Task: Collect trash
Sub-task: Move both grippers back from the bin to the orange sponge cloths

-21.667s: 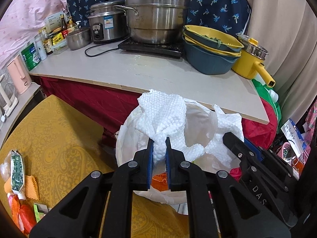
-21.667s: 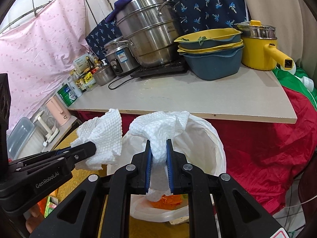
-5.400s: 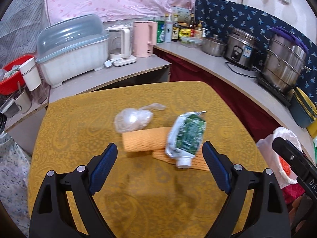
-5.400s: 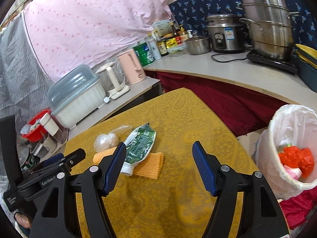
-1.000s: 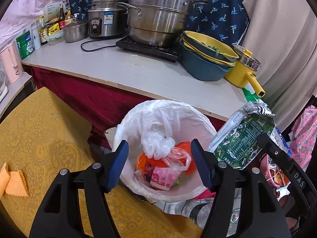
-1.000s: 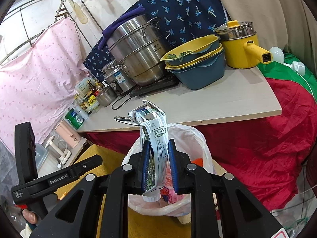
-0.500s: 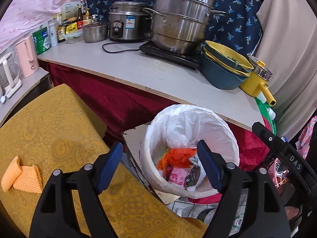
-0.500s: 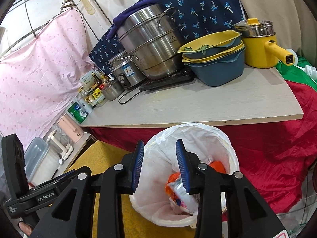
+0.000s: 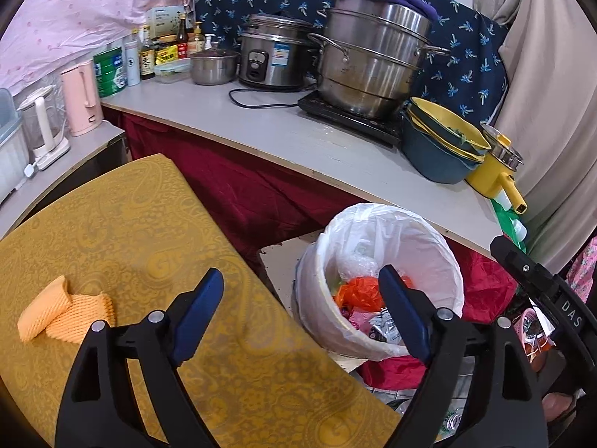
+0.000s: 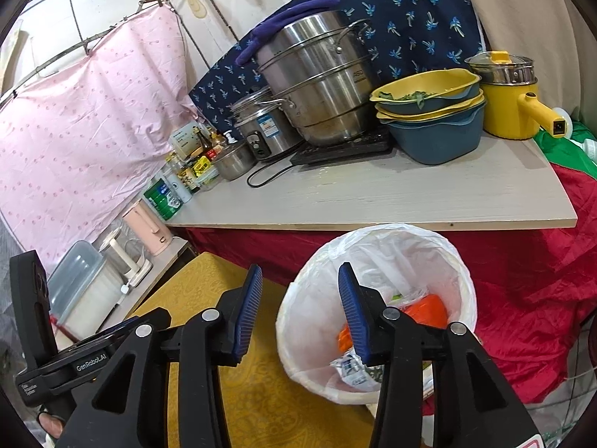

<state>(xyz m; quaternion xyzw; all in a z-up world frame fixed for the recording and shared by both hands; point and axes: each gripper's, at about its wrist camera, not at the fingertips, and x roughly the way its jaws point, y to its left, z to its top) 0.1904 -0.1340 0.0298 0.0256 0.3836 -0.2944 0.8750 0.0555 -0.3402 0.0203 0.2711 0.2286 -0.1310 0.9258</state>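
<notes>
A white-lined trash bin (image 9: 440,246) (image 10: 462,272) stands on the floor between the yellow table (image 9: 123,224) (image 10: 261,403) and the counter. Inside lie orange plastic (image 9: 356,291) (image 10: 429,308), a clear bag and the green-and-silver pouch (image 10: 352,367). My left gripper (image 9: 300,289) hangs over the table's edge beside the bin, jaws opening wide, nothing between them. My right gripper (image 10: 296,287) is at the bin's left rim, jaws opening, empty. An orange foam net (image 9: 63,311) lies on the table at the left.
The grey counter (image 9: 298,142) (image 10: 410,194) behind the bin carries a steamer pot (image 9: 369,59), a rice cooker (image 9: 274,56), stacked bowls (image 9: 440,142), a yellow pot and bottles. Red cloth (image 10: 541,298) drapes below it. Kettles (image 9: 80,97) stand at the left.
The right gripper let go of the green pouch, which now lies in the bin, and its jaws spread. Both grippers drew back leftward from the bin; the left jaws widened.
</notes>
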